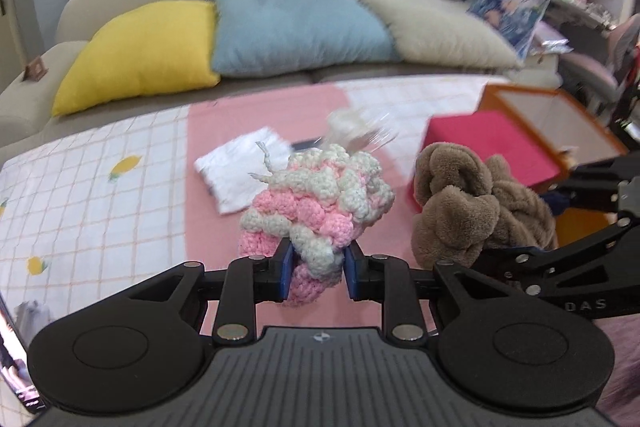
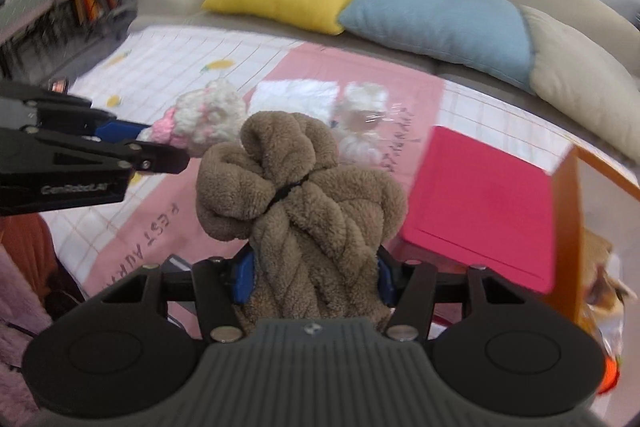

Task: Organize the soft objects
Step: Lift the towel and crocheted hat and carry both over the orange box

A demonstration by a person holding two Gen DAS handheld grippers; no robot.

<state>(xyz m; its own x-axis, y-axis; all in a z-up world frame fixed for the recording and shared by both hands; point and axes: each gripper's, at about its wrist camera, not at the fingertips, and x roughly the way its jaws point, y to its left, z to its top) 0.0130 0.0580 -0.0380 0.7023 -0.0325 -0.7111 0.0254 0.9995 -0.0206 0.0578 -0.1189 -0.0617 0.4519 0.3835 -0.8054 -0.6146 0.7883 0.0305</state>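
My left gripper (image 1: 316, 269) is shut on a pink and white crocheted piece (image 1: 320, 203), held up above the pink and checked blanket (image 1: 112, 211). My right gripper (image 2: 314, 277) is shut on a brown fleece bundle (image 2: 300, 183) tied with a dark band, also lifted off the blanket. In the left wrist view the brown bundle (image 1: 472, 207) hangs just to the right of the crocheted piece, in the right gripper (image 1: 492, 255). In the right wrist view the left gripper (image 2: 160, 143) reaches in from the left with the crocheted piece (image 2: 204, 119).
A folded white cloth (image 1: 240, 171) and a fluffy white item in clear wrap (image 1: 360, 131) lie on the blanket. An orange-rimmed box with a red lid (image 1: 496, 143) stands at the right. Yellow (image 1: 140, 55), blue (image 1: 296, 31) and beige (image 1: 444, 31) cushions line the sofa behind.
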